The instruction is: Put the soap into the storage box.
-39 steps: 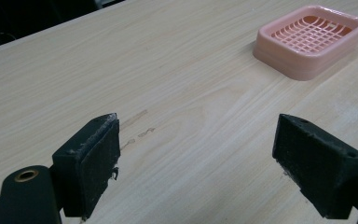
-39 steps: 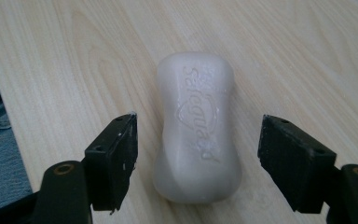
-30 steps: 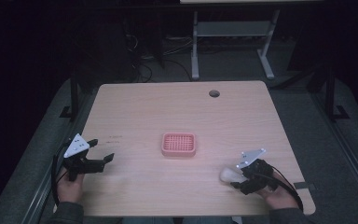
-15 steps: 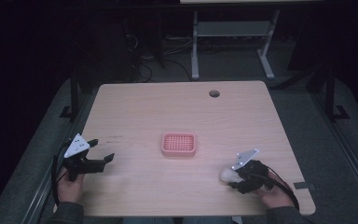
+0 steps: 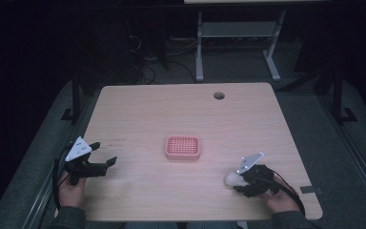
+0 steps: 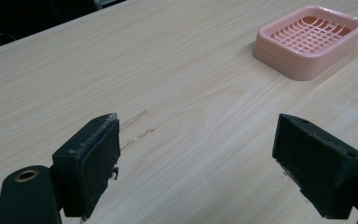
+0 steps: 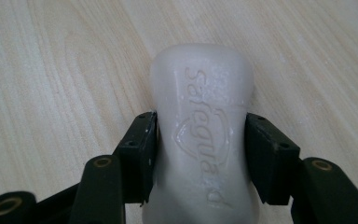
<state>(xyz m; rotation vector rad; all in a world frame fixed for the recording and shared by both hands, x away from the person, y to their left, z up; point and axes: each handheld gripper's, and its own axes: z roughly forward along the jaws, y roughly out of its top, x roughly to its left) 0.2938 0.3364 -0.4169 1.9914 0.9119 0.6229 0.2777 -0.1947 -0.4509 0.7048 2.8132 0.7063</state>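
— Dark floor and cables lie around your pale wooden table (image 5: 171,114), with a white metal frame (image 5: 233,43) standing behind its far edge. What sits at the middle of it?

— Your pink soap dish (image 5: 183,147), a shallow tray with a grid bottom, lying flat near the table's centre. I'll place everything from it. A round cable hole (image 5: 218,95) lies beyond the dish, close to the far edge.

— And the soap?

— Your white soap bar (image 7: 200,135) lies on the wood, on your side of the dish and off to its right, well apart from it. Your right gripper (image 5: 242,180) has just been closing, and the bar is between its jaws: in the right gripper view both black pads press on the bar's narrow waist, with the stamped lettering facing up.

— My other hand?

— Your left gripper (image 5: 101,153) is to the left of the dish, well apart from it, low over bare wood. Its jaws stand wide apart with nothing between them, and they point toward the dish, which shows at the upper right of the left gripper view.
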